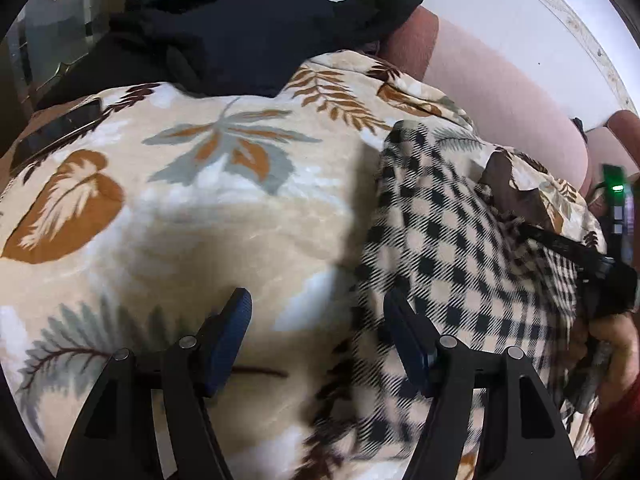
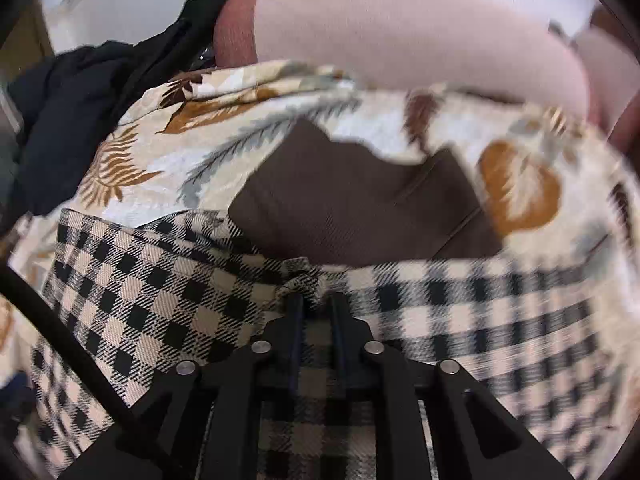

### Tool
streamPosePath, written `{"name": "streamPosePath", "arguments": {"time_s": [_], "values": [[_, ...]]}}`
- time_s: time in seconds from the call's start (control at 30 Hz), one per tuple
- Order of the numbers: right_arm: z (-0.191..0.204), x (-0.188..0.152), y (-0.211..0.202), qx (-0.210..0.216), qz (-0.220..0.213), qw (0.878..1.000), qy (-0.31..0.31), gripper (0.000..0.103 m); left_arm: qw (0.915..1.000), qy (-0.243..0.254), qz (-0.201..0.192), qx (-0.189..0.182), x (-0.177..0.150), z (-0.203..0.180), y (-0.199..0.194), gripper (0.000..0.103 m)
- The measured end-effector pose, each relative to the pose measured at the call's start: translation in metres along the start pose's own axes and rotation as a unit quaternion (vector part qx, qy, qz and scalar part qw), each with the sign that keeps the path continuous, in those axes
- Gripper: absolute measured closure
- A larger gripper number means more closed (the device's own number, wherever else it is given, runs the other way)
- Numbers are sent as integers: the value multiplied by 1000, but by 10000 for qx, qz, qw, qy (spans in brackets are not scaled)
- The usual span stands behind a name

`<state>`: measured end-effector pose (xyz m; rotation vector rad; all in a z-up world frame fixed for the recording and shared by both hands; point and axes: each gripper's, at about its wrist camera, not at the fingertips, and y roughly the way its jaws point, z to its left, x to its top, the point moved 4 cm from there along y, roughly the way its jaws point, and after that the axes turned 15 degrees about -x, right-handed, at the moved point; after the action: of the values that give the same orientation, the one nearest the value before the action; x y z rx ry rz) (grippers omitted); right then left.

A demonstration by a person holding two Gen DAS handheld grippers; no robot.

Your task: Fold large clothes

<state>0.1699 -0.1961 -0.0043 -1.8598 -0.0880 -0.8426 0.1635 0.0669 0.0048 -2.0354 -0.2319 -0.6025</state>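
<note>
A beige and black checked garment point(image 1: 440, 240) lies spread over a leaf-print blanket point(image 1: 180, 200). My left gripper point(image 1: 316, 304) hangs open just above the garment's left edge, one finger over the blanket and the other over the checks, with nothing between the pads. In the right wrist view the checked garment point(image 2: 140, 280) fills the foreground. My right gripper point(image 2: 316, 300) stands only a narrow gap apart over it. A small pucker of checked cloth sits at its fingertips, and the pads do not press on it. A brown cloth point(image 2: 340, 208) lies just beyond the garment's far edge.
A heap of black clothing point(image 1: 240, 32) lies at the back left on the blanket. Behind runs a pink sofa backrest point(image 1: 500, 100). A person's hand point(image 1: 612, 344) holding the other gripper shows at the right edge. The leaf-print blanket point(image 2: 160, 152) covers the seat.
</note>
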Motion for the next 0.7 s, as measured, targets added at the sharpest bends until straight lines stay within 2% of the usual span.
{"name": "streamPosePath", "arguments": {"time_s": [0.17,0.3,0.37,0.43,0.47,0.57,0.63,0.7], "values": [[15,-27,-54,848,-339,9955,-235,81,9990,78,439,-100,-22,3,4,35],[17,-71,-69,1473,-107,9886,-290,79,9963,569,522,382,-30,-5,6,35],[8,-91,-63,1367,33,9903,-266,76,9951,674,491,529,-33,-7,4,35],[-16,-110,-54,1286,145,9915,-90,79,9950,684,452,563,-33,-7,2,35],[-36,-117,-53,1295,155,9914,139,80,9951,690,413,577,-34,-7,0,35],[-81,-129,-58,954,165,9936,581,80,9944,758,279,678,-36,-10,-7,35],[-123,-140,-57,551,186,9940,924,76,9936,822,196,756,-36,-14,-9,35],[-154,-148,-61,488,162,9912,1223,76,9924,899,132,829,-38,-20,-12,35]]}}
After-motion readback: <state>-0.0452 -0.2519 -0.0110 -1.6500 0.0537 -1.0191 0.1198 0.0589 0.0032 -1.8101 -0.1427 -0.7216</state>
